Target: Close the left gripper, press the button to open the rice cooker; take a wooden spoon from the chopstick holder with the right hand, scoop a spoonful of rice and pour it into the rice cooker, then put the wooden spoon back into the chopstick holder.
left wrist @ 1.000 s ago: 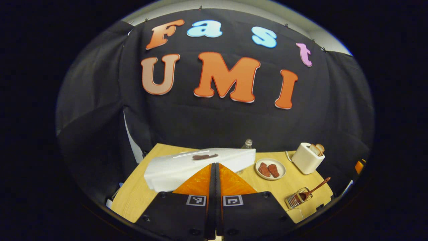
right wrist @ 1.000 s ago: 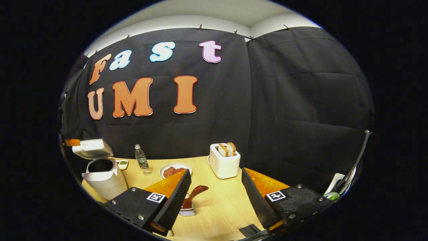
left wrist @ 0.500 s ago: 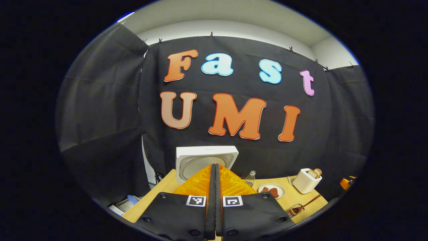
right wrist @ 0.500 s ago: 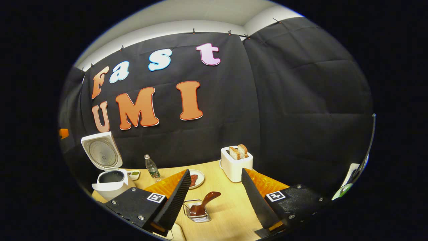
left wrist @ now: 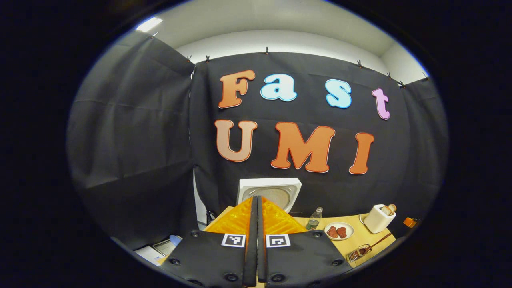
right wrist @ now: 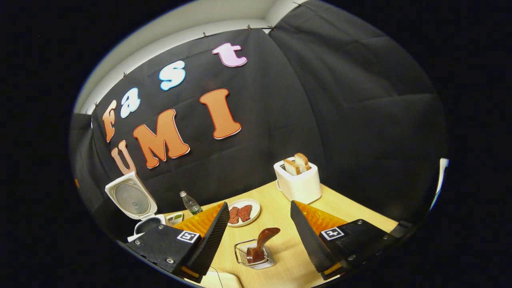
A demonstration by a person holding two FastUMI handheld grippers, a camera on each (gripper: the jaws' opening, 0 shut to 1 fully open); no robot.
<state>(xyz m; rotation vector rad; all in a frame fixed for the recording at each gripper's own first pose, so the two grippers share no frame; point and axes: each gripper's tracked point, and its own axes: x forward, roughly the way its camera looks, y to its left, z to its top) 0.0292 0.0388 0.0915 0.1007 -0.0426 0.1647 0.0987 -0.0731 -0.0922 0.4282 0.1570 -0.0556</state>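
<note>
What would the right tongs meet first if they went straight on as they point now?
Probably the wooden spoon standing in the chopstick holder, between the open right tongs; depth is unclear.

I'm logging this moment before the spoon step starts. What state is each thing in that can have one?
rice cooker: lid swung up, open.
wooden spoon: standing in the chopstick holder, not gripped.
toaster: bread slices sticking up from its slots.
plate: holds two reddish pieces.
bottle: upright, capped.
left gripper: fingers together, holding nothing.
right gripper: fingers apart, above the spoon.
</note>
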